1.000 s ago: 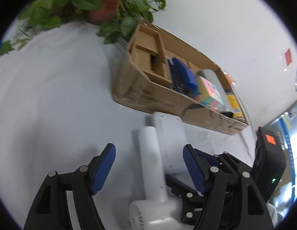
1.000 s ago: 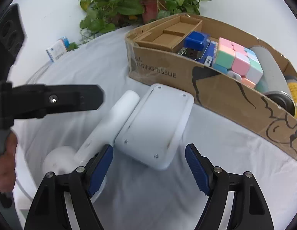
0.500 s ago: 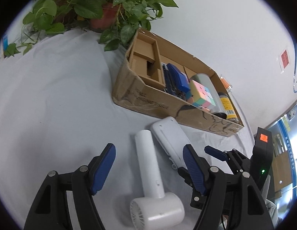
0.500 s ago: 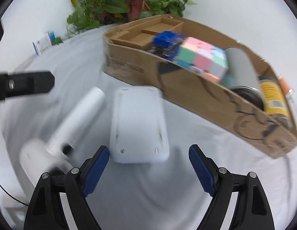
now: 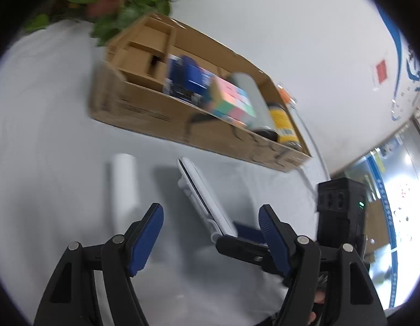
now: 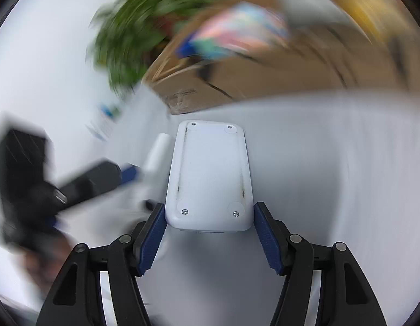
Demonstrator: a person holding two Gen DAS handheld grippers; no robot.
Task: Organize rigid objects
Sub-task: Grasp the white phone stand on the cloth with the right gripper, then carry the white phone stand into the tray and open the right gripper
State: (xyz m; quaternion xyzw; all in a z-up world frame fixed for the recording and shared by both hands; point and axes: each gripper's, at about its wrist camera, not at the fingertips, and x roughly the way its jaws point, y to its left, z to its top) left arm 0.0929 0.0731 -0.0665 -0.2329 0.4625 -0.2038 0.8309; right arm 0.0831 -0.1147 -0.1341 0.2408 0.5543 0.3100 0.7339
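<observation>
text: none legible | cardboard box print: blurred, unreadable

The right gripper, its jaws just closing, pinches the near end of a flat white plastic rounded-rectangular case between blue pads. Beyond lies a blurred brown cardboard box on the white cloth-covered table.

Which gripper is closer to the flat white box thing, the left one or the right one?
Right. The right gripper has its fingers closed on the flat white box. The left gripper is open beside it, apart from it.
</observation>
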